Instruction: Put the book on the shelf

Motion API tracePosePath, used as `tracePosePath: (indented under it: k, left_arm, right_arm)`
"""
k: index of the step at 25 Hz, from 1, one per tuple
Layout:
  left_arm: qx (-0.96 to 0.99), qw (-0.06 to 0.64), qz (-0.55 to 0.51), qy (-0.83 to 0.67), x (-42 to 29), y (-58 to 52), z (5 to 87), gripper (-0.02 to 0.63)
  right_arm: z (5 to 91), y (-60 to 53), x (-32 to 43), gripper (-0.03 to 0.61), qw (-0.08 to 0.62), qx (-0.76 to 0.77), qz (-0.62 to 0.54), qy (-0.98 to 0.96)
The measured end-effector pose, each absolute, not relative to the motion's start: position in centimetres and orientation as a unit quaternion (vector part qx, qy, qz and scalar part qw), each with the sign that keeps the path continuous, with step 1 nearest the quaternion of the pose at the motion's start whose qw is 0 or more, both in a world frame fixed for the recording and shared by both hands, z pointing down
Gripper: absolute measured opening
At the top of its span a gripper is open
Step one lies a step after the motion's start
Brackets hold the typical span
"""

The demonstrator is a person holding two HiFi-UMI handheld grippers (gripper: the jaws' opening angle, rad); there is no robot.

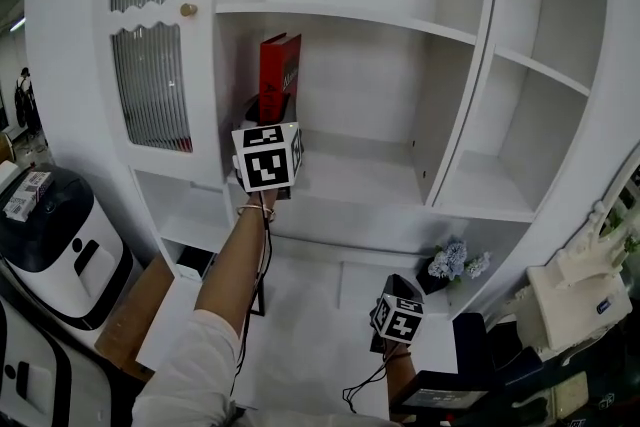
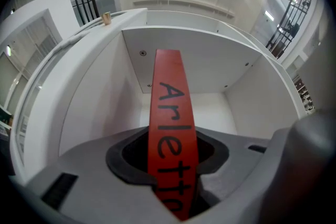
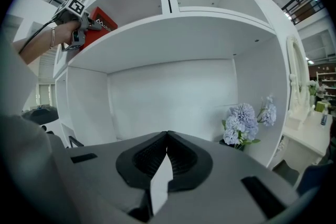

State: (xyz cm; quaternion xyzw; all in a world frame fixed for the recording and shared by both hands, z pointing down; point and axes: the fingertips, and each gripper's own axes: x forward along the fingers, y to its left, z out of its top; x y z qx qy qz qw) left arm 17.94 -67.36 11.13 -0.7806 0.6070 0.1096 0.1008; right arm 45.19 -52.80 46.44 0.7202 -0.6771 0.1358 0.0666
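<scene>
The red book (image 1: 279, 75) stands upright in the middle compartment of the white shelf unit (image 1: 365, 177), close to its left wall. My left gripper (image 1: 268, 113) is shut on the book's lower spine. In the left gripper view the spine (image 2: 170, 128) rises between the jaws of that gripper (image 2: 170, 168), with the compartment's back wall behind it. My right gripper (image 1: 403, 293) hangs low at the lower right, near the desk level, and its jaws (image 3: 167, 157) are shut with nothing in them. The right gripper view shows the book (image 3: 102, 22) and the left gripper (image 3: 79, 30) high up on the left.
A ribbed-glass cabinet door (image 1: 150, 35) with a brass knob (image 1: 188, 10) borders the compartment on the left. Pale blue flowers (image 1: 455, 263) (image 3: 242, 123) sit in the low niche. A black-and-white appliance (image 1: 60, 245) stands at the left, white ornaments (image 1: 575, 290) at the right.
</scene>
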Motion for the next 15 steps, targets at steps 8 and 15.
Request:
tracePosePath:
  k: [8,15]
  left_arm:
    - [-0.79,0.114,0.096,0.594,18.7,-67.8,11.1,0.173]
    - [-0.785,0.113,0.081,0.603,18.5,-67.7,12.1,0.173]
  right_arm:
    - [47.5,-52.2,45.6,0.021,0.066,0.721,0.15,-0.673]
    - [47.7,-51.4,45.4,0.021,0.061,0.72,0.153,-0.674]
